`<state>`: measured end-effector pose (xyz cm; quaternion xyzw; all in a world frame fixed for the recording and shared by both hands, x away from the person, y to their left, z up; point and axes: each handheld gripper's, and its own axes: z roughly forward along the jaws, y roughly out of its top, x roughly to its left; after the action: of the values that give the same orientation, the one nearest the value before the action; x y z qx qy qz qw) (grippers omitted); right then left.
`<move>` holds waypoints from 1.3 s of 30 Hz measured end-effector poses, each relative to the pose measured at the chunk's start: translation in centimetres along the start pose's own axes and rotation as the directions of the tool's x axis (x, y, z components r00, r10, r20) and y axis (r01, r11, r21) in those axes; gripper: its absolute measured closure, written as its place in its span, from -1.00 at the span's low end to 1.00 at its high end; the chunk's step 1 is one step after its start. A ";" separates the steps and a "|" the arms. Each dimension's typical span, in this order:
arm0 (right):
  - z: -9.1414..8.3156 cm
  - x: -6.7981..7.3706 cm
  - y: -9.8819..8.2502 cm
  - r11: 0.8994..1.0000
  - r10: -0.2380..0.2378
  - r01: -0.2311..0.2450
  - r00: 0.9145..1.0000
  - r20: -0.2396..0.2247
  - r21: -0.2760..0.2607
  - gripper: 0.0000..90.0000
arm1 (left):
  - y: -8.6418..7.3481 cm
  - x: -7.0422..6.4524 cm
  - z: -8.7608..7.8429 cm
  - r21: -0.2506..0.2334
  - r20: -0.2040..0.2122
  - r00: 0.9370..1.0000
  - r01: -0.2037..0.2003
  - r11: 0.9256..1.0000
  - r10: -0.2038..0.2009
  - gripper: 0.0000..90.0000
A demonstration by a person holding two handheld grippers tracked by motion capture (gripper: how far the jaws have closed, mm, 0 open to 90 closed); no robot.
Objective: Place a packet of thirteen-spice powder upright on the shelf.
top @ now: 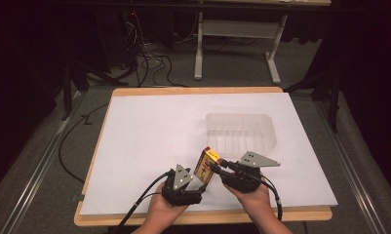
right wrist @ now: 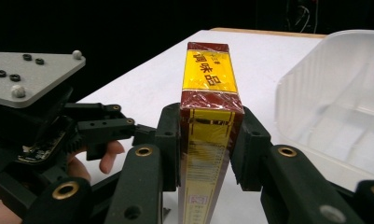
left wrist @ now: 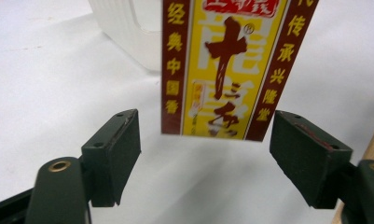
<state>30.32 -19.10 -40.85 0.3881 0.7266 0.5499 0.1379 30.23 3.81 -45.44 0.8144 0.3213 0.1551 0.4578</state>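
We held 2 grippers over the near edge of the table [top: 134, 122], which was covered in white paper.

The right gripper [right wrist: 205, 154] was pinching the box [right wrist: 208, 121]. In the right gripper view its 2 jaws pressed flat against the 2 broad faces of the box, with the narrow yellow and dark red edge facing the camera and running away from it. The box was wrapped in clear film.

In the high view the box [top: 206, 163] stood tilted between our 2 hands, near the front of the table, with its far end towards the tub [top: 242, 129]. The tub was clear plastic, sat just beyond the box and to the right, and we could not tell whether the 2 touched.

The left gripper [left wrist: 205, 154] had its jaws spread. In the left gripper view each pad stood clear of the box [left wrist: 226, 70], with white paper showing in the gaps on both sides, and the lower end of the printed yellow face hung just above the space between them. In the high view the left gripper [top: 197, 179] sat just beside the box on its left, and the right gripper [top: 215, 165] met it from the right.
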 end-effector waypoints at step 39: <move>-6.0 -5.1 0.1 0.997 0.023 -0.001 0.959 0.283 -0.078 0.52 | -0.9 8.5 -6.2 -0.044 -0.131 0.990 0.051 0.998 -0.056 -0.58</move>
<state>30.01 -26.90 -39.82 0.4616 0.6752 0.5172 0.2521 32.82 13.78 -43.20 0.7841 0.3693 0.2028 0.4557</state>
